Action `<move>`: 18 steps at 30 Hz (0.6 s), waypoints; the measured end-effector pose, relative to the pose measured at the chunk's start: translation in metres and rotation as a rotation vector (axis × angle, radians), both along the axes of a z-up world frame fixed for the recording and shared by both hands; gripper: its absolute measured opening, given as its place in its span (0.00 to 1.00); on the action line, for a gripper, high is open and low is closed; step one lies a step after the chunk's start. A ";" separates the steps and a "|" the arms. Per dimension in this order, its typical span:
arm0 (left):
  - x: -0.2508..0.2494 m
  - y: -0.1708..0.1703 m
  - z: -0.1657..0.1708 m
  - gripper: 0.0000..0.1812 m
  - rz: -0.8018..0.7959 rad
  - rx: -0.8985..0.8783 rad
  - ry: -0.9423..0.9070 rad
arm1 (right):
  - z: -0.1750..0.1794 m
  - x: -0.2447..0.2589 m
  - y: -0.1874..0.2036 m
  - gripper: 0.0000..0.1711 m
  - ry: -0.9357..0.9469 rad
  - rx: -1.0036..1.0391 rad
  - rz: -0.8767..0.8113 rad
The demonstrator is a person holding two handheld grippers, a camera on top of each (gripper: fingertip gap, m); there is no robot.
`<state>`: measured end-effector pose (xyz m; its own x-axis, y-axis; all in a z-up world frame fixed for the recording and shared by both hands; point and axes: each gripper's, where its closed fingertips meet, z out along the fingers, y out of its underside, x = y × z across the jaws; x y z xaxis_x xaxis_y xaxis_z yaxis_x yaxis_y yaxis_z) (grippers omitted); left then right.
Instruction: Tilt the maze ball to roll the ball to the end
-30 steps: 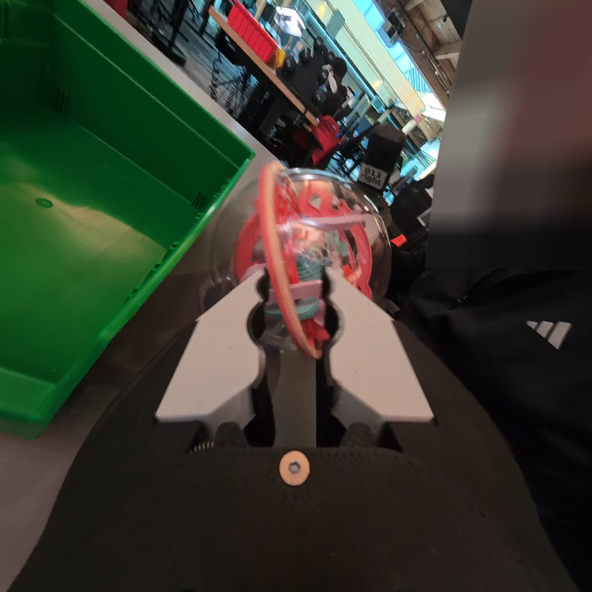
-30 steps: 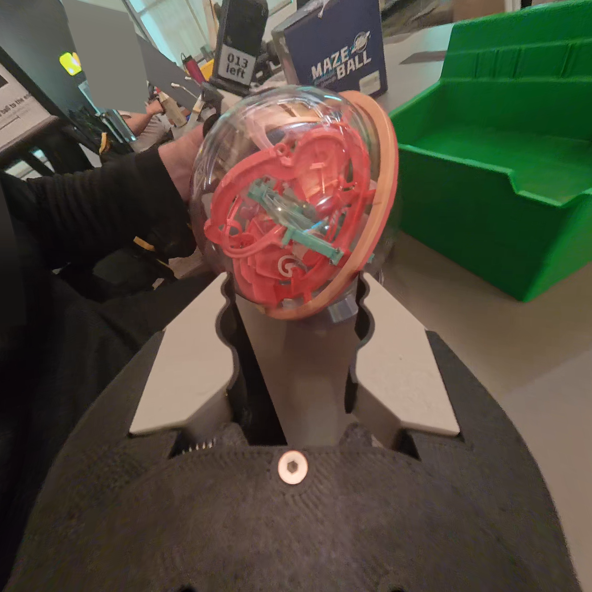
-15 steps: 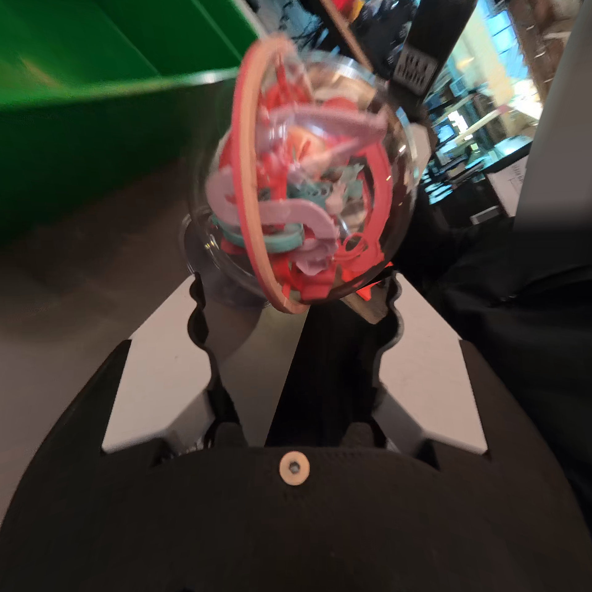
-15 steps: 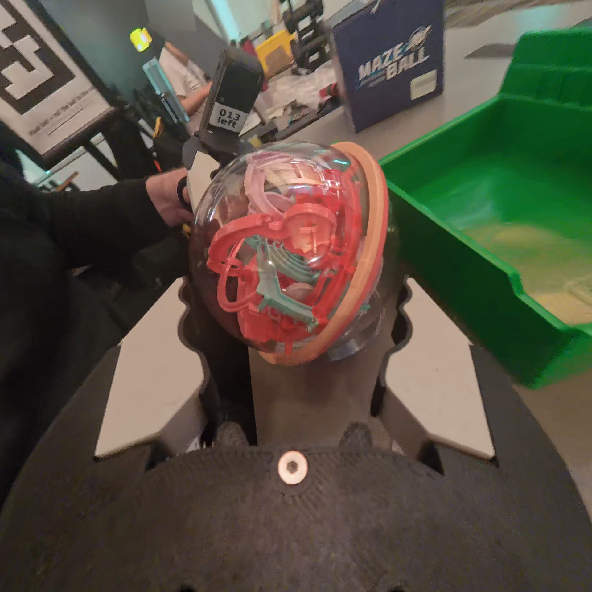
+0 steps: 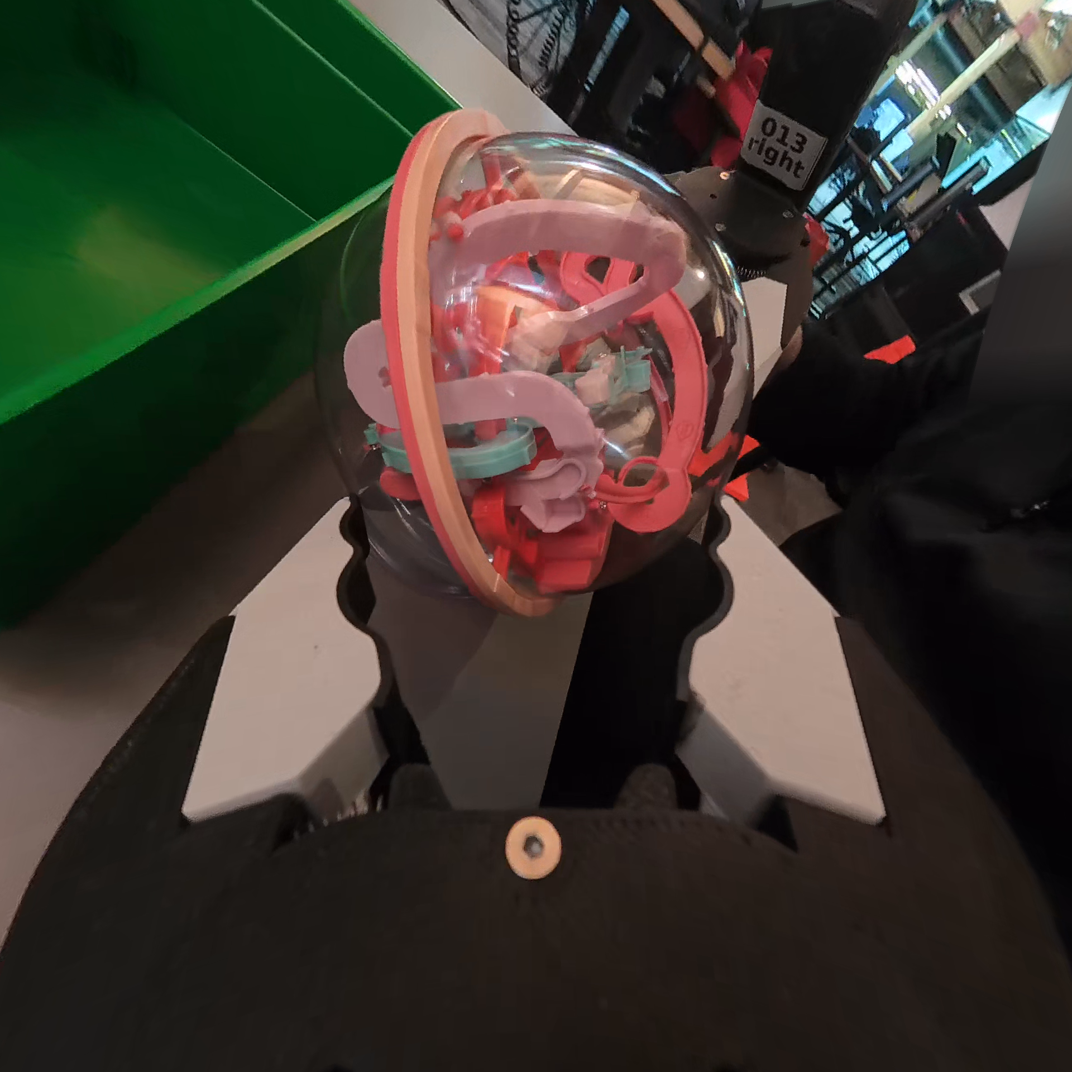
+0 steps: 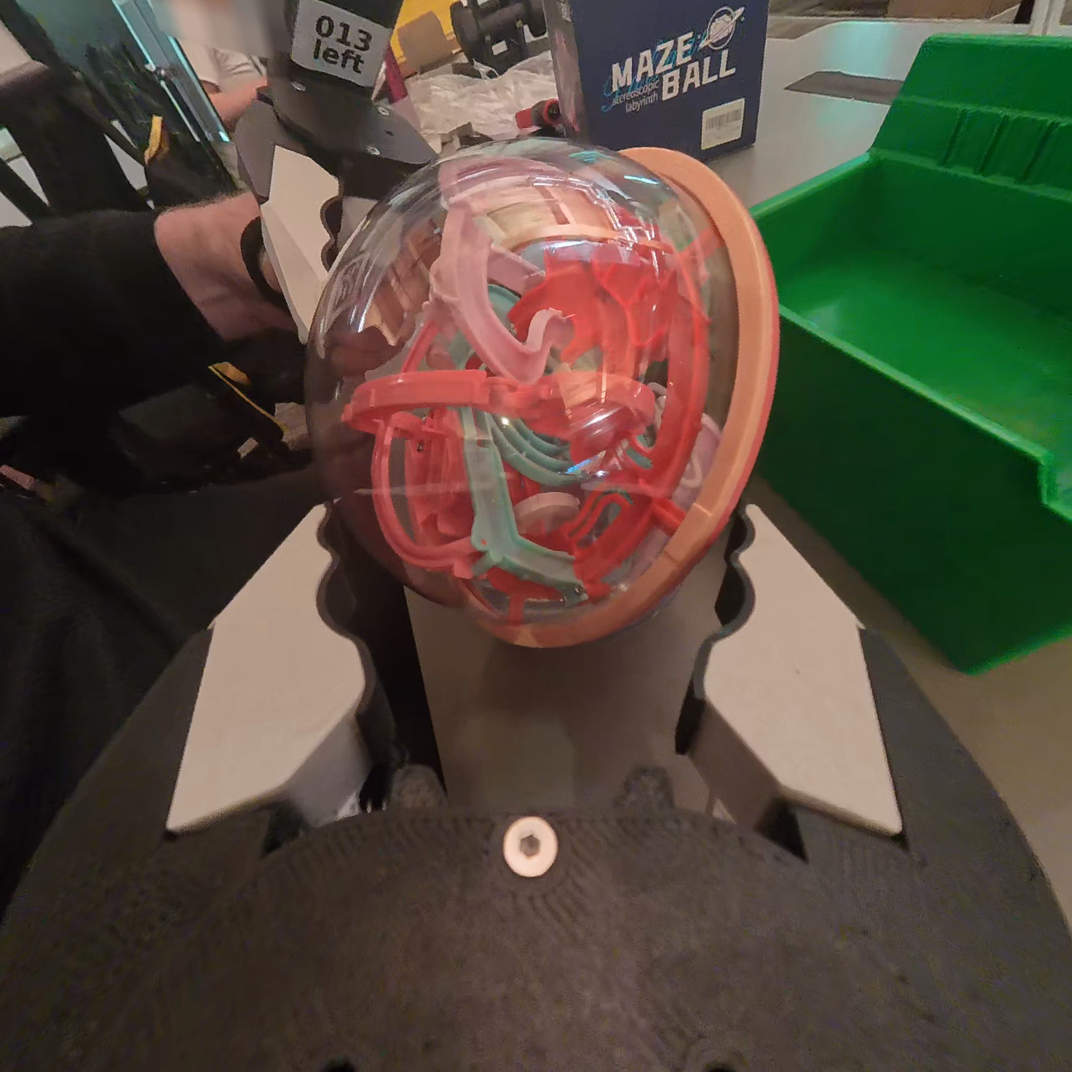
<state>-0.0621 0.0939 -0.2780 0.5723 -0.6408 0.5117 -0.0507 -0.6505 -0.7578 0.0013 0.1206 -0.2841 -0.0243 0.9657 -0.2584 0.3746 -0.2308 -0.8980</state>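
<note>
Maze ball [image 5: 539, 371] clamped between left gripper [image 5: 533, 557] and right gripper [image 6: 531, 557] jaws, above tabletop [image 6: 957, 754]; tilt slowly, small angles, equal squeeze.

Two wrist cameras facing each other, close on the shared maze ball [image 5: 539, 371], green bin [image 6: 928, 371] alongside

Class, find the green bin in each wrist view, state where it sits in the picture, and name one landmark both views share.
Left wrist view: the green bin fills the upper left, left of the maze ball.
Right wrist view: the green bin sits at the right edge, right of the maze ball.
Shared landmark: the maze ball's orange ring, which faces the bin in both.
</note>
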 end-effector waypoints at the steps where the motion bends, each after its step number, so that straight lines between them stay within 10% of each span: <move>1: 0.000 0.000 0.000 0.62 -0.006 -0.002 -0.002 | 0.000 0.000 0.000 0.75 0.003 -0.005 -0.006; 18: -0.007 0.008 0.003 0.62 -0.006 -0.038 -0.119 | -0.002 0.000 0.002 0.72 0.021 -0.057 -0.028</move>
<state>-0.0688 0.1020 -0.2754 0.5018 -0.6231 0.5999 0.0343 -0.6787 -0.7336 0.0017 0.1225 -0.2865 -0.0036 0.9498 -0.3127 0.3490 -0.2919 -0.8905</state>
